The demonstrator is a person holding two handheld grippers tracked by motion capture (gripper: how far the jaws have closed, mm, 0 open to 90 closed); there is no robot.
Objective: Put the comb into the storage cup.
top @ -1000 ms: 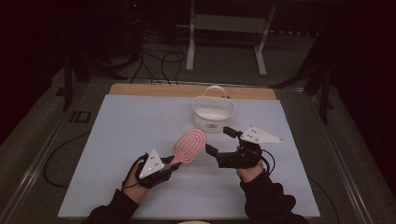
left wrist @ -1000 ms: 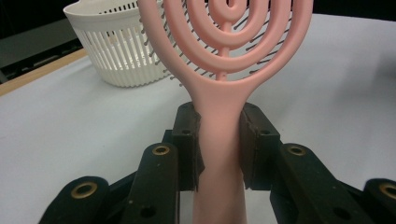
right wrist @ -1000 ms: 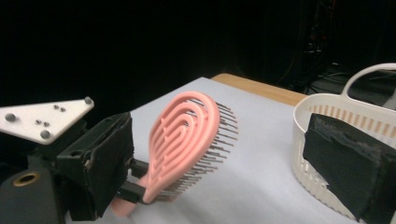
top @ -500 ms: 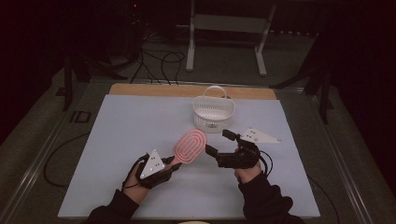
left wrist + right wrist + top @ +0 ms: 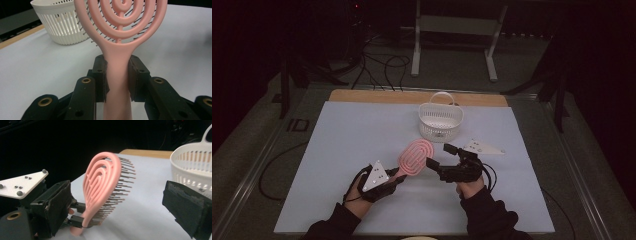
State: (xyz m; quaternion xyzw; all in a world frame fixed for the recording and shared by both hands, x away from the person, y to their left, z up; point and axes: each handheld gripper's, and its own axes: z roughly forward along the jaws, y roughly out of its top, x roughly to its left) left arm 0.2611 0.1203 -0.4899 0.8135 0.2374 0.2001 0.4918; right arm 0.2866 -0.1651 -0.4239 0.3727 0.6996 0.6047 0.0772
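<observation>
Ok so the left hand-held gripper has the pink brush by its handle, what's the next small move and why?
Probably bring the right hand-held gripper in around the pink brush head: its jaws stand open beside the head, not touching, while the left hand-held gripper clamps the handle. The white basket sits just beyond, a likely drop-off.

1 pink hairbrush (image 5: pixel 414 157), 1 white basket (image 5: pixel 440 122), 2 grippers.

sleeves: dark | left gripper (image 5: pixel 398 176): black, brass-ringed holes, grey triangular plate with screws | right gripper (image 5: pixel 437 159): black, cabled
</observation>
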